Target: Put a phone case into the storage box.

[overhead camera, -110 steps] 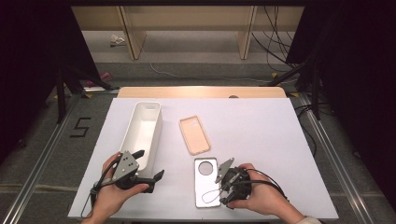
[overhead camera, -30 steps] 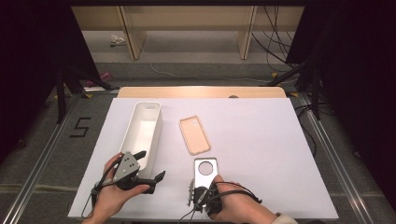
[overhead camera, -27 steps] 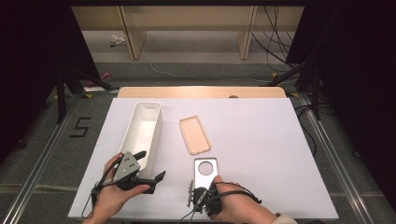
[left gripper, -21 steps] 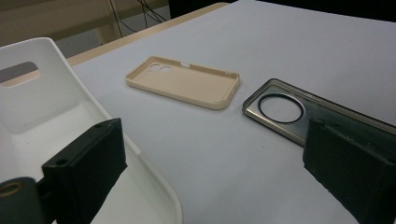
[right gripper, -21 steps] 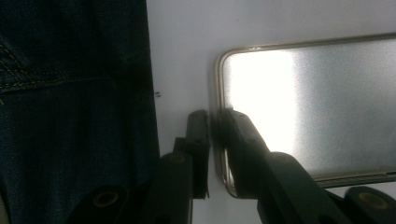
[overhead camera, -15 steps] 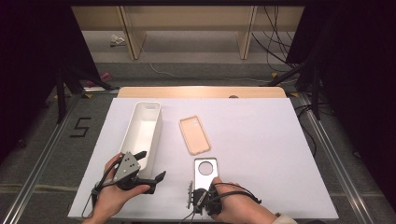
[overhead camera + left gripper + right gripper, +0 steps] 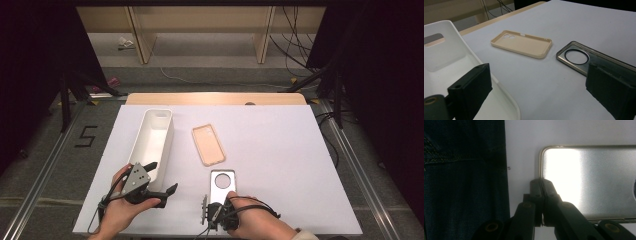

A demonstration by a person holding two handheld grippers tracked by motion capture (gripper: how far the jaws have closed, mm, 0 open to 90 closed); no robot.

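A grey translucent phone case (image 7: 222,186) with a round camera hole lies near the table's front edge. My right gripper (image 7: 216,209) points down at its near end. In the right gripper view the jaws (image 7: 540,182) are pressed together right on the rim of the case's (image 7: 586,180) short edge. A beige phone case (image 7: 209,145) lies hollow side up beyond it. My left gripper (image 7: 161,178) rests open by the near end of the white bin (image 7: 155,137). In its own view the left gripper (image 7: 539,92) faces both the beige case (image 7: 522,44) and the grey case (image 7: 584,60).
The long white bin (image 7: 446,60) is empty and sits left of the cases. Blue denim trousers (image 7: 464,180) show past the table's front edge in the right gripper view. White tabletop (image 7: 280,145) stretches to the right and back.
Since 3.7 s ago my right gripper has moved left, from beside the grey case's right edge to its near end. Over the last second nothing visibly moves.
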